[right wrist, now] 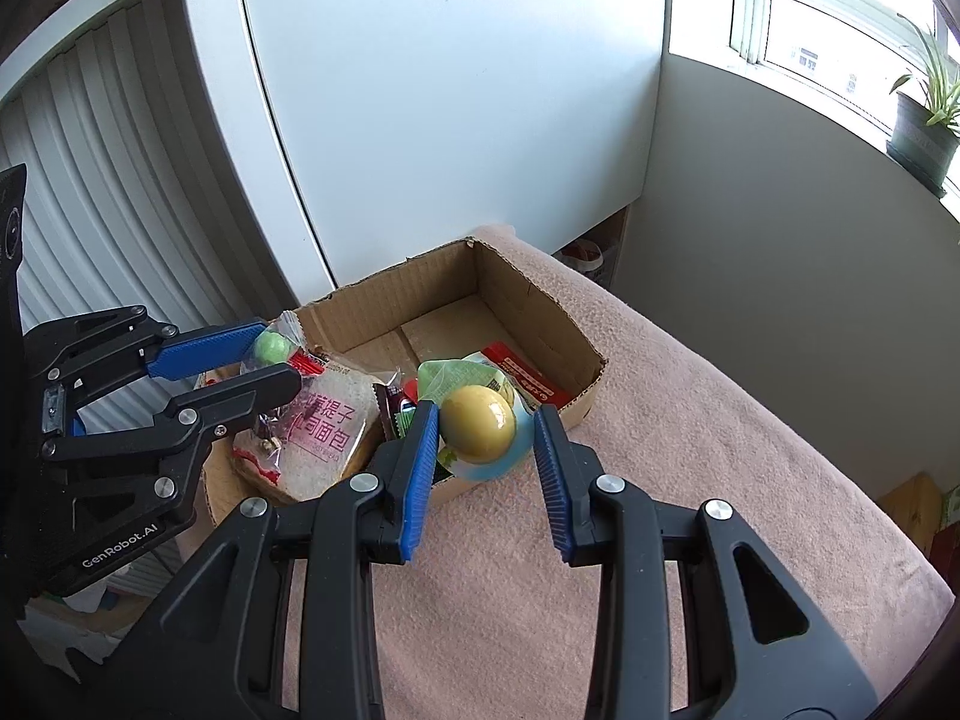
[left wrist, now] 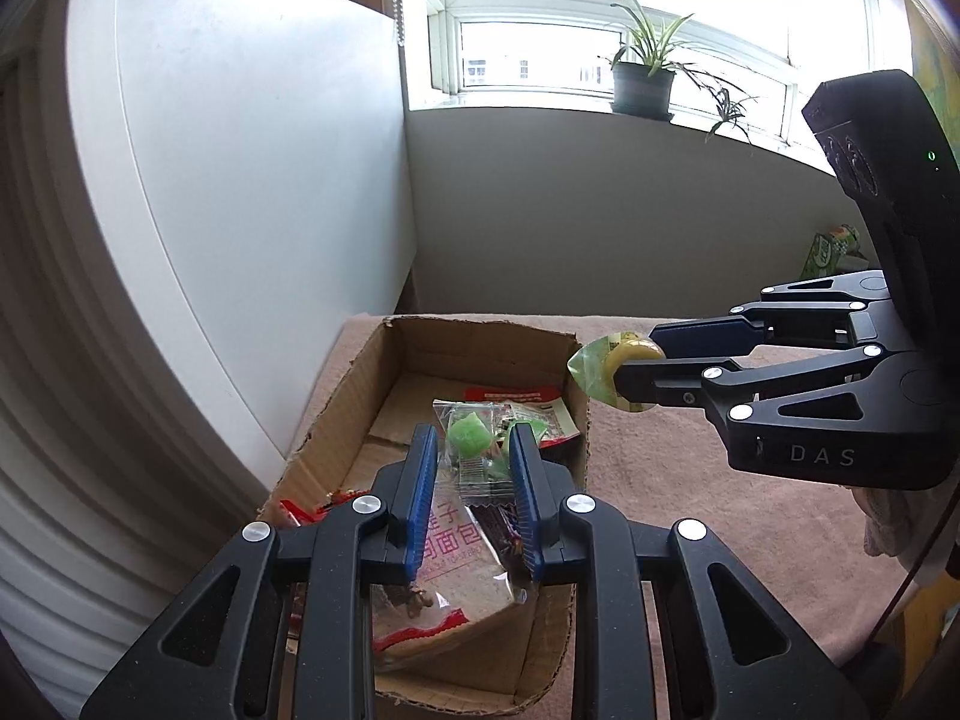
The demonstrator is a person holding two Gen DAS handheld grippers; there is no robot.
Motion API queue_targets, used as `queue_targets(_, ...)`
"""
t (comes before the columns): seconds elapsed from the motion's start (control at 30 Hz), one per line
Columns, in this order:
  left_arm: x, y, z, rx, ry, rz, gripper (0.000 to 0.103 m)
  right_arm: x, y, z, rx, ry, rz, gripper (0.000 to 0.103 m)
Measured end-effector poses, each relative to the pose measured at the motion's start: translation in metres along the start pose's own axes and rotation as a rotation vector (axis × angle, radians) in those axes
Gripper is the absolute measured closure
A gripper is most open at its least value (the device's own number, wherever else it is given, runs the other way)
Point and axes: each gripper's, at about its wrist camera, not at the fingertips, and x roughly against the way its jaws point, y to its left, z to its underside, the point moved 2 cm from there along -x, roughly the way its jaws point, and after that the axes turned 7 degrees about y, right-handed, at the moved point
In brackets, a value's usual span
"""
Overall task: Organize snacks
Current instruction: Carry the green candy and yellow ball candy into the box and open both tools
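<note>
An open cardboard box (left wrist: 480,324) (right wrist: 522,294) stands on a pink-covered surface. It holds a sliced bread packet (left wrist: 456,546) (right wrist: 324,426) with pink print and red-wrapped snacks (left wrist: 516,395) (right wrist: 528,378). My left gripper (left wrist: 473,432) (right wrist: 277,354) hangs over the box, shut on a clear packet with a green sweet (left wrist: 469,435) (right wrist: 271,348). My right gripper (right wrist: 486,411) (left wrist: 633,360) is above the box's near-right rim. It is shut on a clear packet holding a round yellow snack (right wrist: 479,423) (left wrist: 624,354).
A tall white cabinet (right wrist: 450,90) rises right behind the box. A potted plant (left wrist: 643,87) sits on the windowsill, and a green carton (left wrist: 831,252) stands beyond the pink cloth (right wrist: 690,450), which stretches to the right of the box.
</note>
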Motion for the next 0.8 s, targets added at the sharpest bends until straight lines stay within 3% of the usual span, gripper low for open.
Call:
queue_targets(0.33, -0.009, 0.028, -0.004, 0.064, 0.006, 0.003, 0.08, -0.019, -0.005, -0.018, -0.071, 0.033, -0.026, 0.069)
queue_targets(0.5, -0.022, 0.045, -0.018, 0.122, 0.043, 0.047, 0.08, -0.039, -0.014, -0.03, -0.145, 0.063, -0.084, 0.069)
queue_targets(0.8, -0.054, 0.052, -0.038, 0.14, 0.132, 0.064, 0.08, -0.065, -0.014, -0.031, -0.166, 0.105, -0.076, 0.069)
